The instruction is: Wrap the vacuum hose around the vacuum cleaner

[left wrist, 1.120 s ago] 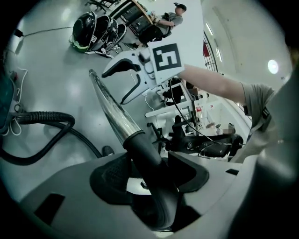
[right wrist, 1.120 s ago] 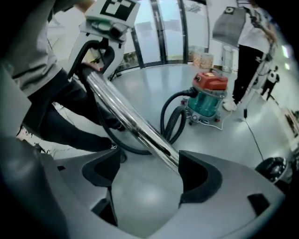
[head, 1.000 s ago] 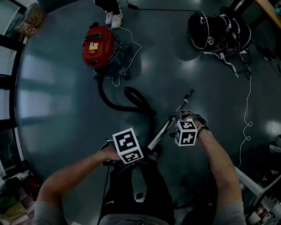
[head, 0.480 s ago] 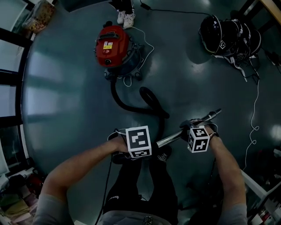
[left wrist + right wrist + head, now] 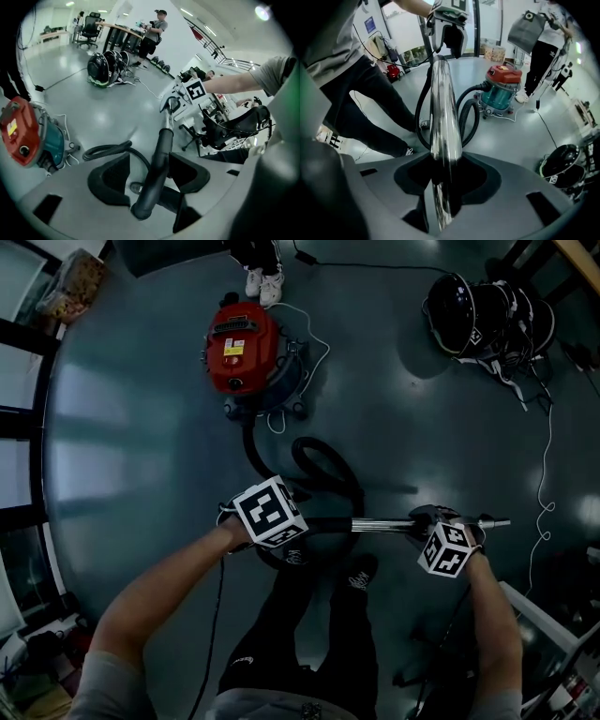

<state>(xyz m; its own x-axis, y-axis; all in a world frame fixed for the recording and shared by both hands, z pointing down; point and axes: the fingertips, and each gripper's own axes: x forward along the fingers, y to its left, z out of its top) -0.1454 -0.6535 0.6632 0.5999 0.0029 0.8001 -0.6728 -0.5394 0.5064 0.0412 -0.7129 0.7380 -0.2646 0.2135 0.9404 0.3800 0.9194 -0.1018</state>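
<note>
The only label on the vacuum (image 5: 246,348) is a yellow sticker (image 5: 232,351) on its red lid, the print too small to read. The cubes on both tongs carry black-and-white square markers. The vacuum, red over a teal drum, stands on the grey floor (image 5: 122,427), well ahead of the person. Its black ribbed hose (image 5: 465,123) loops on the floor and joins a black cuff (image 5: 157,173) and a chrome tube (image 5: 443,108). The left tongs (image 5: 150,157) stand apart, with the cuff between them and against one jaw. The right tongs (image 5: 447,171) have just been closing and now clamp the tube.
</note>
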